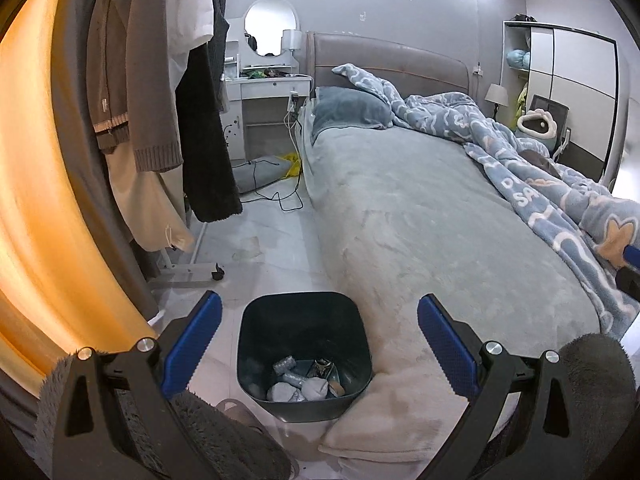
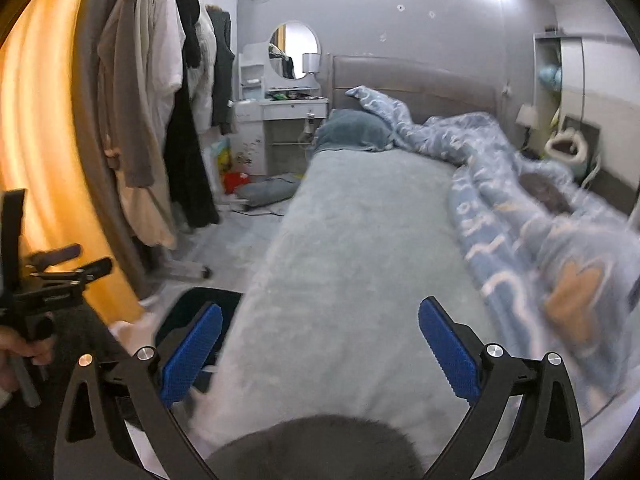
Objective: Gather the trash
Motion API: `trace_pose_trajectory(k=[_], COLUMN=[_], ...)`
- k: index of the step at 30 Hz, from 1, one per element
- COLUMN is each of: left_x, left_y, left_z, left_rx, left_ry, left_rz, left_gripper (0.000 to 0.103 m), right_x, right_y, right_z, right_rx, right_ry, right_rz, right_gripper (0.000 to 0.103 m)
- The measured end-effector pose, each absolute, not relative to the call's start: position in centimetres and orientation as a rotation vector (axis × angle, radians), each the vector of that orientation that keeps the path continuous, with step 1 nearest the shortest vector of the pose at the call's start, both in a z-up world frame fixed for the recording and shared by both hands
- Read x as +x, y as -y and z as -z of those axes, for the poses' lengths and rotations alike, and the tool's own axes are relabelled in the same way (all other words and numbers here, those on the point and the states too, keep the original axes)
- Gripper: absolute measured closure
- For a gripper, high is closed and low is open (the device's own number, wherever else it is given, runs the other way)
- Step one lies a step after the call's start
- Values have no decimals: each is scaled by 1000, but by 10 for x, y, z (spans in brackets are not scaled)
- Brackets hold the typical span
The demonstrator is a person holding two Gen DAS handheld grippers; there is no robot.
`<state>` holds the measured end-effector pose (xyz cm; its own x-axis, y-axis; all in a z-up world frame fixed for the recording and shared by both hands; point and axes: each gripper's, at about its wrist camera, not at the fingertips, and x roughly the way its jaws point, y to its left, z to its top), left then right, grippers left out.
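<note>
A dark bin stands on the floor at the bed's foot corner. It holds several crumpled pieces of trash. My left gripper is open and empty, hovering above the bin. My right gripper is open and empty over the grey bed sheet. The bin's rim shows behind the right gripper's left finger. The left gripper's handle shows at the left edge of the right wrist view.
A bed with a rumpled blue blanket fills the right. A clothes rack with hanging garments stands left, its wheeled base on the floor. Cables and a cushion lie by the white dresser.
</note>
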<state>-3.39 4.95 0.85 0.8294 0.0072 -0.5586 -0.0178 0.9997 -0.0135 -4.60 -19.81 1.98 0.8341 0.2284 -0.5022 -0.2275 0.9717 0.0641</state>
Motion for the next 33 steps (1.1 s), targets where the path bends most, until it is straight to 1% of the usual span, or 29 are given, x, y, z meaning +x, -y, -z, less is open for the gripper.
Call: trace_pose_trajectory(k=[8,33], left_x=[-33,-35], left_y=[-52,-46], left_z=[-3,5], left_rx=[-36,-24], left_ry=[-609,-618], left_rz=[-17,-3], left_gripper=[3,3], right_x=[-48,-49], right_y=[183,183], right_z=[-20,-21], right_rx=[-31,9], right_ry=[-524,-513], right_rz=[-269,-268], right_gripper=[3,3])
